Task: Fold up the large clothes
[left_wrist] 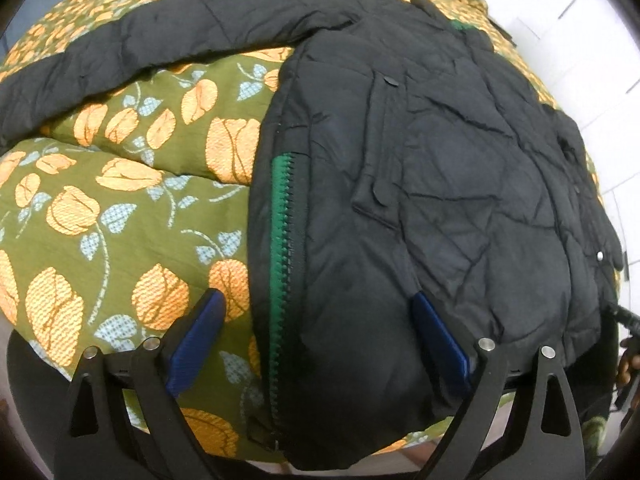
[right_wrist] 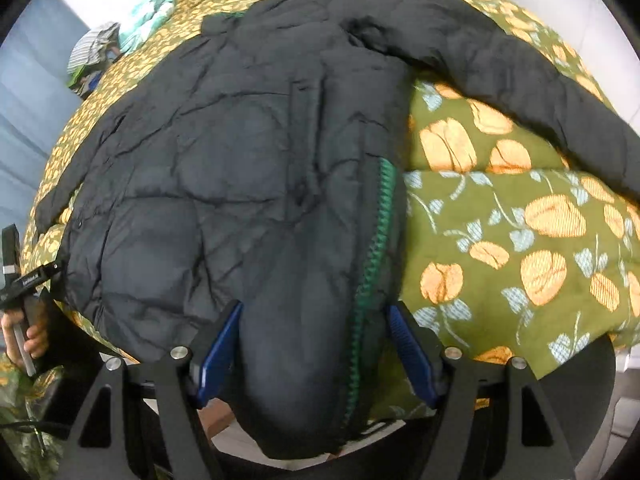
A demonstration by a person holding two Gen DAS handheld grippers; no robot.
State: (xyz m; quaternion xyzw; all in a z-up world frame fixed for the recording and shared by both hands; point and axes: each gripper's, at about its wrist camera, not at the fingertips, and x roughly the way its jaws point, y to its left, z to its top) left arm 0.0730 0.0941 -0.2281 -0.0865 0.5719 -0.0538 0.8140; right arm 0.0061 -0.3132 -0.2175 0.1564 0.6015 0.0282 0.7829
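Note:
A black quilted jacket with a green zipper lies on a bed, folded in half lengthwise, one sleeve stretched out to the side. It also shows in the right wrist view, its sleeve to the right. My left gripper is open, its blue pads on either side of the jacket's hem. My right gripper is open too, its pads either side of the hem by the zipper. Neither grips the cloth.
The bedspread is olive green with orange flowers. Other clothes lie at the far end of the bed. White floor runs beside the bed. The other hand-held gripper shows at the left edge.

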